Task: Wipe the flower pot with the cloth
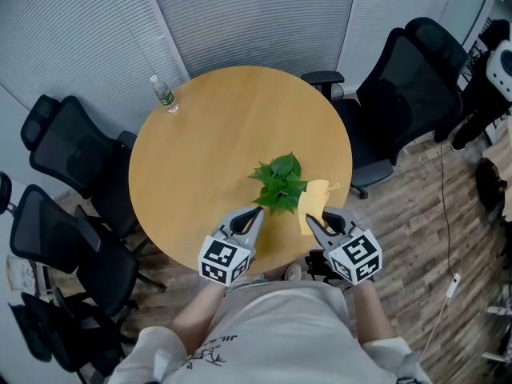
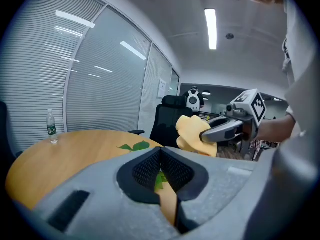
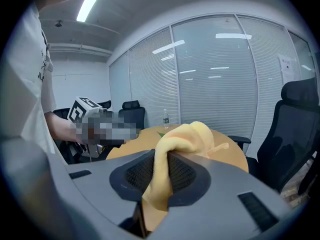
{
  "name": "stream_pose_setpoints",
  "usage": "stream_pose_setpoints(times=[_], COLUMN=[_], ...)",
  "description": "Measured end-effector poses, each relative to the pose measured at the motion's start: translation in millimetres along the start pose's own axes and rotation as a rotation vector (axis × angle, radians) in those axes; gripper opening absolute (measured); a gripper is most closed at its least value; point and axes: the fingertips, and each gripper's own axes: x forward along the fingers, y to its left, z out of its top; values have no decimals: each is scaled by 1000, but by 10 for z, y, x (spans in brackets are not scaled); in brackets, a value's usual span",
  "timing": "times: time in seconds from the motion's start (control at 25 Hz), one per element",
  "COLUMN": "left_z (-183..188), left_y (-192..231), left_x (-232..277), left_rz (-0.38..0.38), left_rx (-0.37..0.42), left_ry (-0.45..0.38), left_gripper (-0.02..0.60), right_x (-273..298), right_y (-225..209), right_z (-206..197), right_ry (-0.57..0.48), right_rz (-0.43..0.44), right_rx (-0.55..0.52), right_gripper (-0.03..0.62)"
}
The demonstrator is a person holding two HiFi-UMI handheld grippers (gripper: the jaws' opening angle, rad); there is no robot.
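Cloth (image 1: 318, 194) clenched in the right gripper (image 1: 312, 221) – plant (image 1: 279, 182) just ahead

The right jaws grasp the yellow cloth, which bunches up above them, just right of the plant. The left gripper (image 1: 257, 213) has its jaws pressed together, their tips at the leaves. The plant stands near the round tabletop's (image 1: 224, 126) near edge – its pot is hidden under the leaves. A bottle (image 1: 163, 93) stands at the far edge.
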Motion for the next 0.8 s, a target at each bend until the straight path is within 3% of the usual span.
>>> stream_pose_setpoints(times=[0.32,0.8], left_z=[-56,-26], left_y=[-93,-128], left_x=[13,9], left_rz=[-17,-31], left_rx=[15,25], left_ry=[15,9], left_gripper=[11,11], right_x=[57,13], right_y=[114,70], right_z=[-25,-48], right_ry=[2,-2], right_rz=[37,22], right_rx=[-5,-2], right_gripper=[61,61])
